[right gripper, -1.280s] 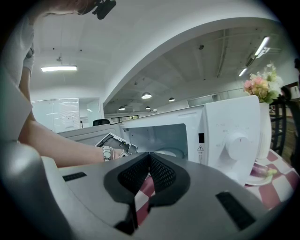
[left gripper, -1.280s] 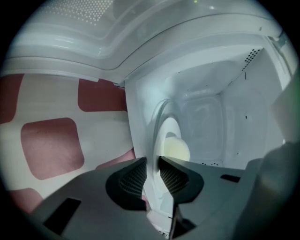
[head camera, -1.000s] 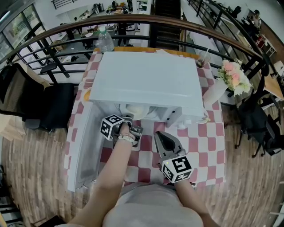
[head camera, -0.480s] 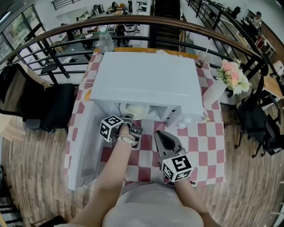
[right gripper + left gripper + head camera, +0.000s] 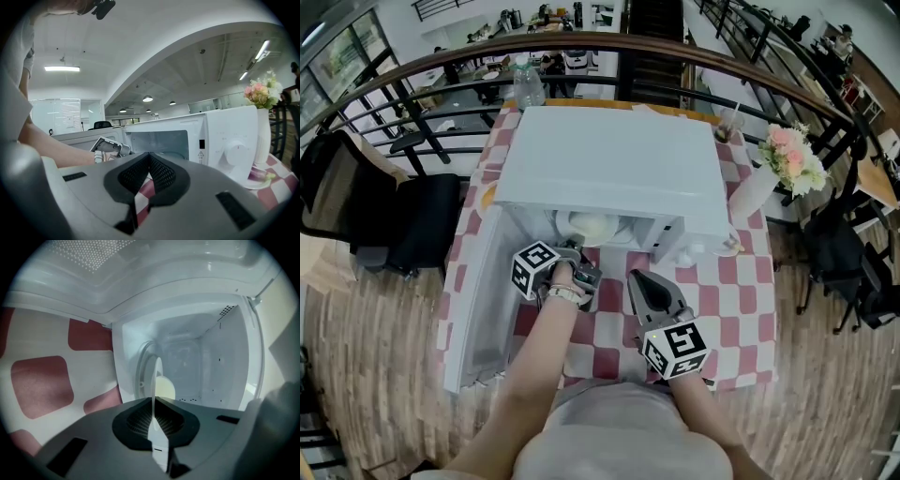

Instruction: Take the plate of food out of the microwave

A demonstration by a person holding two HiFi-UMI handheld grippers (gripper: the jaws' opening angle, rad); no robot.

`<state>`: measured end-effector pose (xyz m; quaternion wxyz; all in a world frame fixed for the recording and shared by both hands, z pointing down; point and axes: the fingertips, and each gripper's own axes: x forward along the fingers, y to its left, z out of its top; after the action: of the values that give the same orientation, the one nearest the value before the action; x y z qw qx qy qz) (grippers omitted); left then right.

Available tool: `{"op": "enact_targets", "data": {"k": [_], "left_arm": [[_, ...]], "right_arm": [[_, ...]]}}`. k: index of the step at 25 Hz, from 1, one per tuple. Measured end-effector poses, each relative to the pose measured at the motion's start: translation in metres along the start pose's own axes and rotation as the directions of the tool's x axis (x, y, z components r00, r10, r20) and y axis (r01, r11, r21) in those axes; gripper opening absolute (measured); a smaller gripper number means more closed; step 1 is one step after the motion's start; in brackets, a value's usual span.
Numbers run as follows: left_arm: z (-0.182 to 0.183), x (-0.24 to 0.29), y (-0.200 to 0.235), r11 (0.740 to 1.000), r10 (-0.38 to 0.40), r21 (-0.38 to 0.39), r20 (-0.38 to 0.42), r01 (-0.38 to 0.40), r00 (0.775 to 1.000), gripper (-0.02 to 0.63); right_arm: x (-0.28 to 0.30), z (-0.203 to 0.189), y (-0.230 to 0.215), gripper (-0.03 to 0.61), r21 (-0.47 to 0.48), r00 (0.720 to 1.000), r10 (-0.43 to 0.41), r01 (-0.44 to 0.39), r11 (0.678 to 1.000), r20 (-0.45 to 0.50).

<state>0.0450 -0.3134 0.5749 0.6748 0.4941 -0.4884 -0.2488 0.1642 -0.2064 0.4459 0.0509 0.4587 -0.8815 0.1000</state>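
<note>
Gripping the white plate (image 5: 158, 376) by its near rim, the left hand-held gripper (image 5: 154, 425) has its jaws closed on the edge, tighter than a second ago. The plate, carrying a pale mound of food (image 5: 165, 387), sits in the mouth of the open microwave (image 5: 609, 169), at 12 o'clock from that gripper, about where it was. The right hand-held gripper (image 5: 635, 279) hovers at 4 o'clock over the checkered bench (image 5: 727, 291), jaws together and empty, hardly moved.
</note>
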Motion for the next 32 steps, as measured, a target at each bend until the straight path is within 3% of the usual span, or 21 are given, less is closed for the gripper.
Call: {"op": "enact_targets", "data": {"k": [32], "left_arm": [[-0.037, -0.077, -0.028, 0.982, -0.176, 0.074, 0.008, 0.175, 0.984, 0.014]], "right_arm": [[-0.025, 0.021, 0.021, 0.025, -0.004, 0.997, -0.031, 0.031, 1.000, 0.073]]}}
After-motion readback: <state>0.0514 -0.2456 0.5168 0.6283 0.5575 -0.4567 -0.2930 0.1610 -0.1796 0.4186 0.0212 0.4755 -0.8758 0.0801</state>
